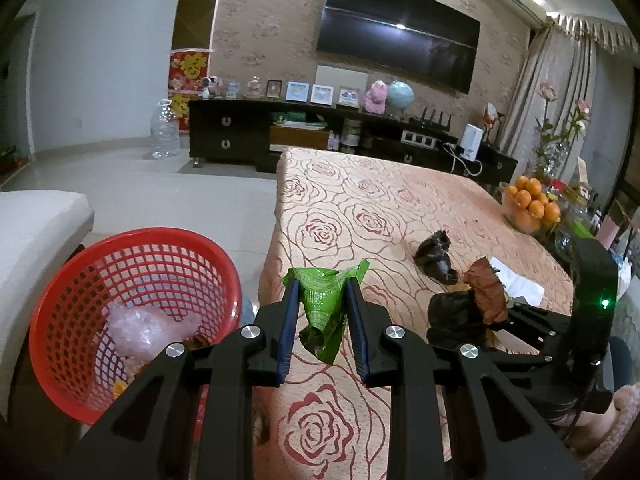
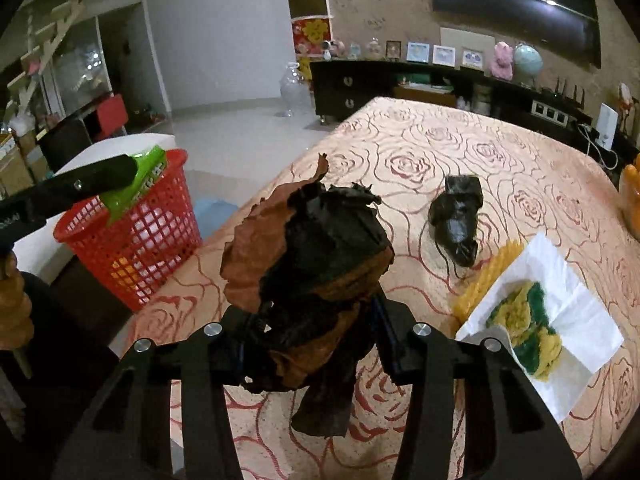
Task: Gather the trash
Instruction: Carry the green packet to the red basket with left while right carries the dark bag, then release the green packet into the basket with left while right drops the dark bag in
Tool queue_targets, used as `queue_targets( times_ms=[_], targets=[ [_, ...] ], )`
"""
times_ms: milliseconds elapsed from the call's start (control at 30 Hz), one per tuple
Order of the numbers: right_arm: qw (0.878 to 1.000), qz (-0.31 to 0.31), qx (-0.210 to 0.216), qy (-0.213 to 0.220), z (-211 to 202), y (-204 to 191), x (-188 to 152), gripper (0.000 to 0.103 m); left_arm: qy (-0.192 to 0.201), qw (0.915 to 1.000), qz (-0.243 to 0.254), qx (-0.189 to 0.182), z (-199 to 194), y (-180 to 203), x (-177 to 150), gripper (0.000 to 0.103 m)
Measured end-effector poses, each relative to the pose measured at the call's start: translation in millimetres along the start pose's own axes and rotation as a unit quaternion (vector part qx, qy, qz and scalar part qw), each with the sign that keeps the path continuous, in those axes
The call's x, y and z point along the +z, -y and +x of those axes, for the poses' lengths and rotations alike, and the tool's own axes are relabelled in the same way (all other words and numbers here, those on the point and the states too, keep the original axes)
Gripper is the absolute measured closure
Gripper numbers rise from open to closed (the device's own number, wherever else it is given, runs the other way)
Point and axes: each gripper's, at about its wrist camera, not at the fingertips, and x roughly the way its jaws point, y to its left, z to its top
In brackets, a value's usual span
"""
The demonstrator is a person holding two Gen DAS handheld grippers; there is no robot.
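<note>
Table (image 1: 360,208) under the rose-pattern cloth takes up most of both views. Red mesh basket (image 1: 132,276) stands on the floor just off its left edge, already holding a pale crumpled plastic wad (image 1: 144,328) and some yellowish scraps.

Step in hand, as I read it: carry-to-bin, both grippers loaded.

Left gripper (image 1: 322,284): jaws pinched on a crumpled green wrapper (image 1: 324,308), which hangs between the blue pads over the table's left edge, beside the basket. In the right wrist view it sits right at the basket rim.

Right gripper (image 2: 316,304): clamped on a brown-and-black crumpled wad (image 2: 312,264), lifted off the cloth; fingertips are buried under it, so the grip is judged from the wad hanging clear.

Left on the table: black crumpled bag (image 2: 458,220), white tissue (image 2: 560,328) with a yellow-green clump (image 2: 528,328) on it, yellow strip (image 2: 486,280) touching the tissue's edge. Orange bowl (image 1: 528,208) at the far right isn't trash.

Next move: swing left over the basket mouth, spread the jaws only once the wrapper is inside the rim. It's light and may cling to a pad. Right follows with the wad.
</note>
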Motion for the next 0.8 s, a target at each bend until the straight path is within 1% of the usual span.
queue_targets(
  times_ms=[133, 267, 467, 567, 600, 700, 800],
  targets=[
    [1.000, 0.002, -0.002, 0.007, -2.8, -2.2, 7.6, 0.056, 0.009, 0.9999, -0.006, 0.004, -9.4, -7.8, 2.3, 0.080],
    [1.000, 0.001, -0.003, 0.014, -7.8, -6.7, 14.9, 0.056, 0.021, 0.9995, -0.009, 0.020, -22.1, -18.9, 6.4, 0.080],
    [1.000, -0.008, 0.000, 0.029, -17.4, -14.7, 28.2, 0.056, 0.040, 0.9972, -0.007, 0.063, -39.7, -48.3, 24.7, 0.080],
    [0.999, -0.013, -0.002, 0.034, -19.4, -19.2, 36.1, 0.056, 0.047, 0.9941, -0.002, 0.097, -44.2, -63.5, 27.1, 0.080],
    [0.999, -0.013, -0.003, 0.034, -19.2, -20.0, 38.7, 0.056, 0.048, 0.9932, -0.004, 0.107, -44.3, -70.1, 25.4, 0.080],
    [0.999, -0.016, -0.004, 0.034, -16.8, -26.5, 43.8, 0.056, 0.039, 0.9925, -0.033, 0.111, -42.6, -89.3, 20.0, 0.080],
    [0.999, -0.026, -0.002, 0.029, -11.3, -35.6, 49.1, 0.056, 0.044, 0.9907, -0.044, 0.121, -48.3, -100.9, 19.8, 0.080]
  ],
)
